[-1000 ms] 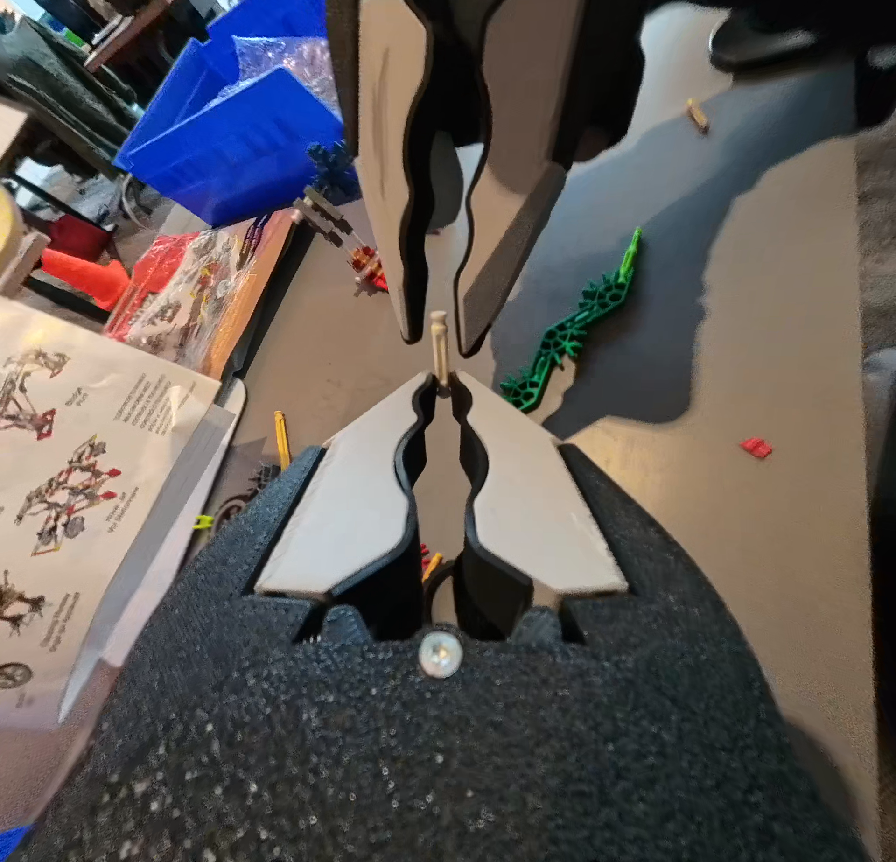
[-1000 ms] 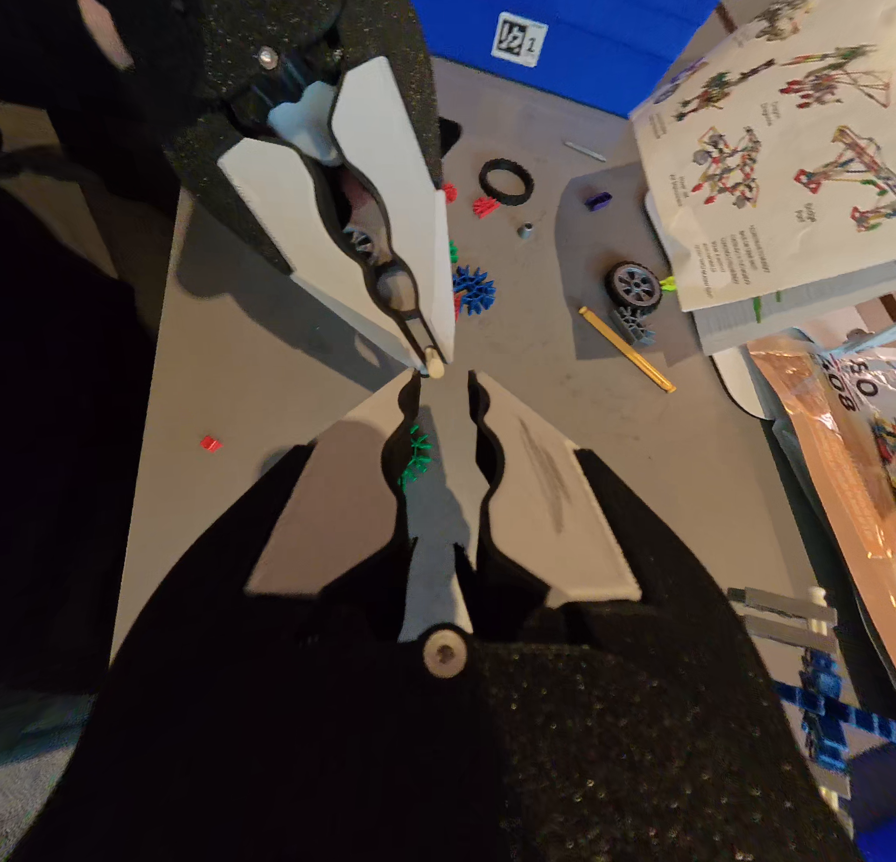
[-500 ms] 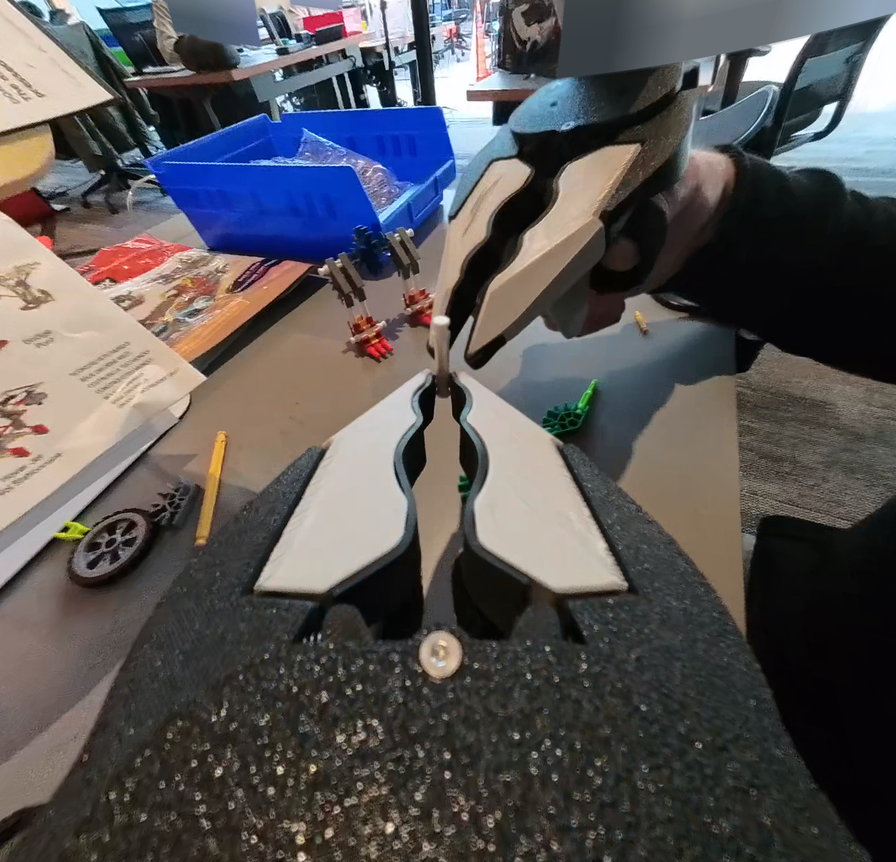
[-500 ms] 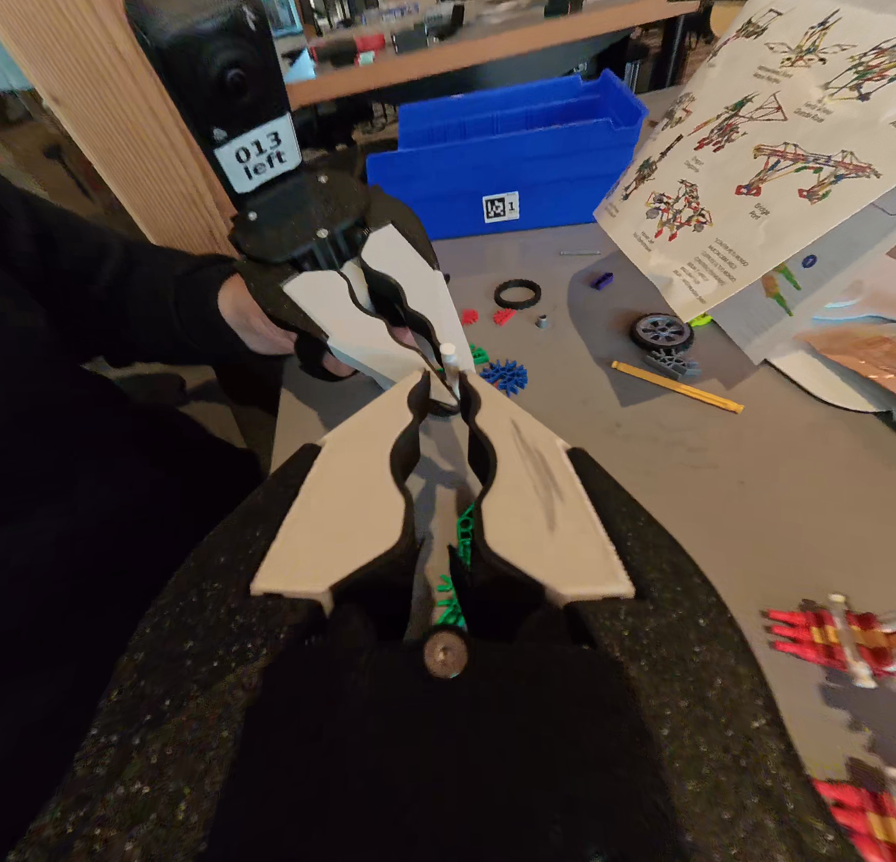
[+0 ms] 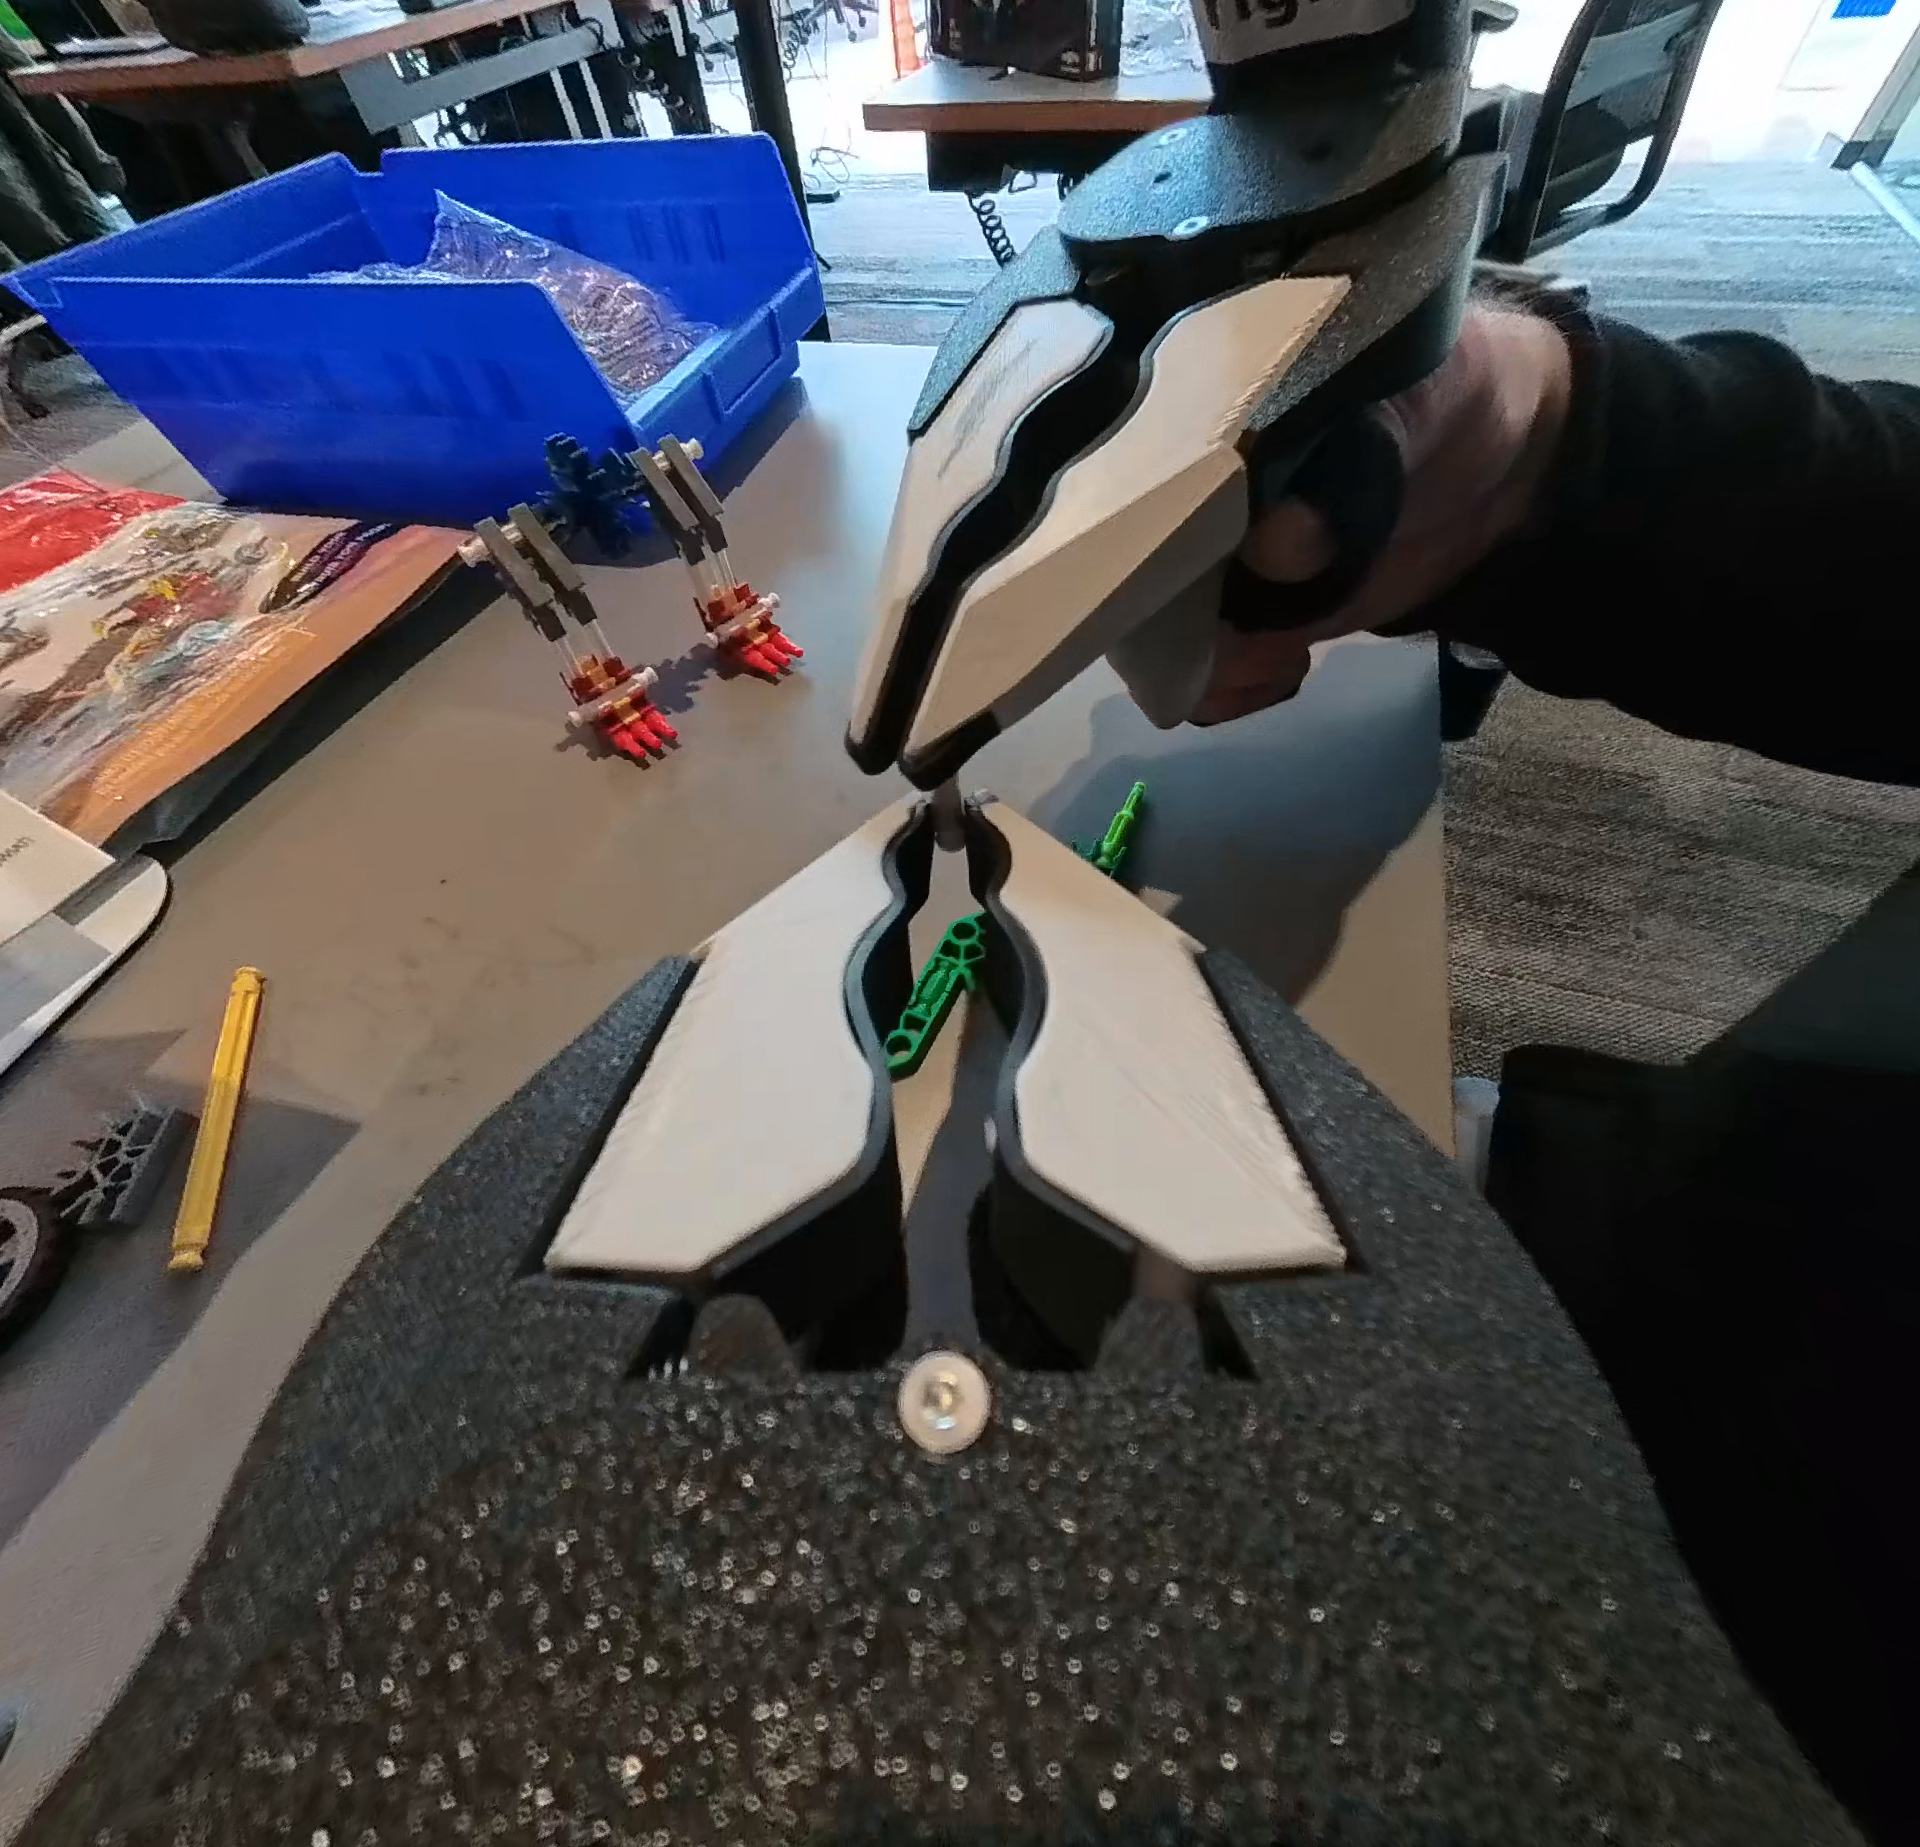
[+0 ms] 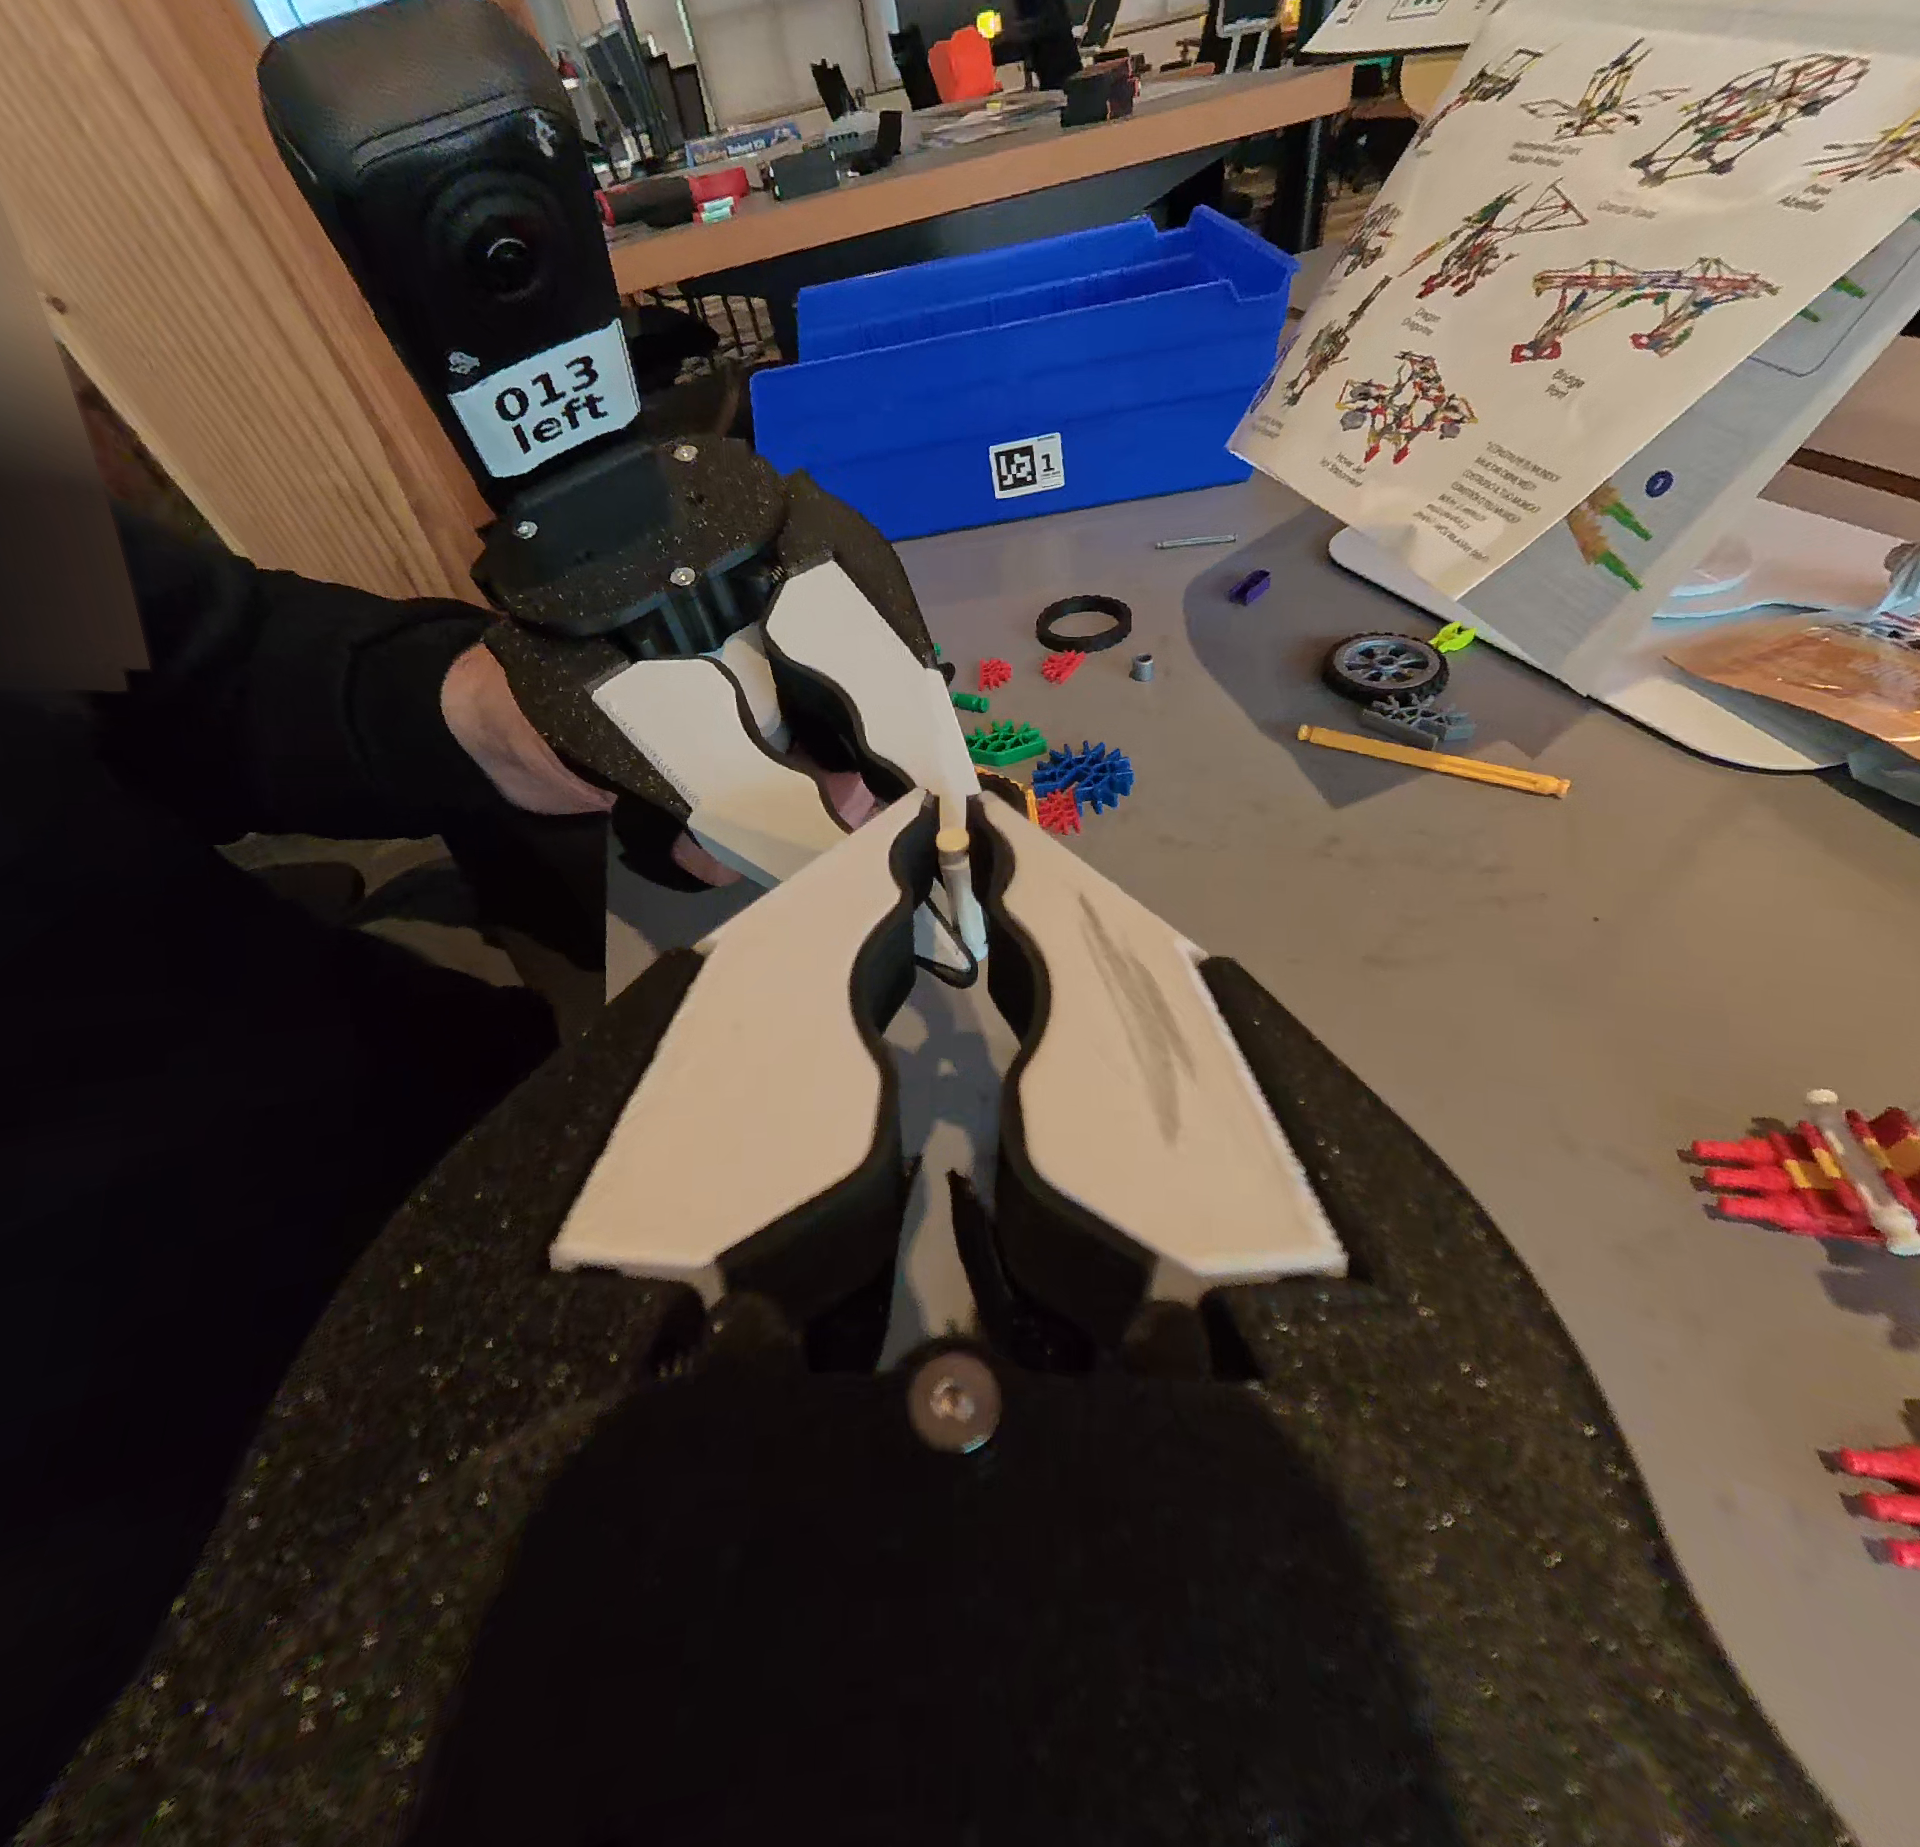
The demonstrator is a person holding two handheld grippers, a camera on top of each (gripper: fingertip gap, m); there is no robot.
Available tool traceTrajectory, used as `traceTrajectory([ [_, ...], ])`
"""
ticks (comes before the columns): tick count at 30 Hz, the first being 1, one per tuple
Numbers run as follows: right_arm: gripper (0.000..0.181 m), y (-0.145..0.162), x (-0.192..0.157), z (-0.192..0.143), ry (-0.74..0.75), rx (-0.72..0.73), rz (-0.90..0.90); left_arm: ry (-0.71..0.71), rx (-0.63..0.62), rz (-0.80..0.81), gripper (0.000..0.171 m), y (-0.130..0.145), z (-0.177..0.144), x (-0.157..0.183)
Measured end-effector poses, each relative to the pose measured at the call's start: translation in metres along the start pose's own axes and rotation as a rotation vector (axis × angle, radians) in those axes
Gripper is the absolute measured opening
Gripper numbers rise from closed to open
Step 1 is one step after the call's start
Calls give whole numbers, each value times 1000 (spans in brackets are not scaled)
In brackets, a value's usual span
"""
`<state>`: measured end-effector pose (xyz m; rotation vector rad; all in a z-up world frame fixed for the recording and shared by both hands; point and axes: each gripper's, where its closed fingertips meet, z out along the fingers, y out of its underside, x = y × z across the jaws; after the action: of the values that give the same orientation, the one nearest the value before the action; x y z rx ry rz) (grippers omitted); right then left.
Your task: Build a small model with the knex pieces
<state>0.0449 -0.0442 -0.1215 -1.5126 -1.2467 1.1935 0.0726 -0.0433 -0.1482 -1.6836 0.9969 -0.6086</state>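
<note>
My left gripper (image 5: 945,818) is shut on a short white rod (image 5: 948,802) and holds it upright above the grey table (image 5: 436,862). My right gripper (image 5: 896,755) comes down from the upper right, and its tips are closed over the rod's top end. In the right wrist view the rod (image 6: 961,893) sits between the right gripper's (image 6: 951,808) fingers. Both grippers meet tip to tip. A gloved hand (image 5: 1382,550) holds the right gripper.
A green connector strip (image 5: 935,987) lies on the table under the grippers. A grey and red legged model (image 5: 613,592) and a blue bin (image 5: 416,374) stand behind. A yellow rod (image 6: 1434,758), wheel (image 6: 1385,667), loose connectors (image 6: 1086,769) and instruction sheet (image 6: 1558,239) are nearby. Left and right tips are no more than a few centimetres apart.
Both grippers tilted up from pointing down at the table to nearly level. The right gripper's fingers moved onto the rod's top end and narrowed around it. The left kept hold.
</note>
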Motion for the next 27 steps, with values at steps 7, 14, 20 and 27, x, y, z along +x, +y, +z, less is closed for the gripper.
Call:
traceTrajectory([
  [7,4,-5,5,3,-21,-24,1,-21,12,-17,5,-3,-2,-7],
  [14,4,-8,13,8,-42,-36,36,-53,19,-18,6,-1,-8,-16],
  [20,10,-9,18,14,-36,-51,65,-81,35,-50,5,-1,-12,-25],
  [27,7,-7,13,18,-49,-53,73,-71,85,-105,5,-5,-16,-27],
])
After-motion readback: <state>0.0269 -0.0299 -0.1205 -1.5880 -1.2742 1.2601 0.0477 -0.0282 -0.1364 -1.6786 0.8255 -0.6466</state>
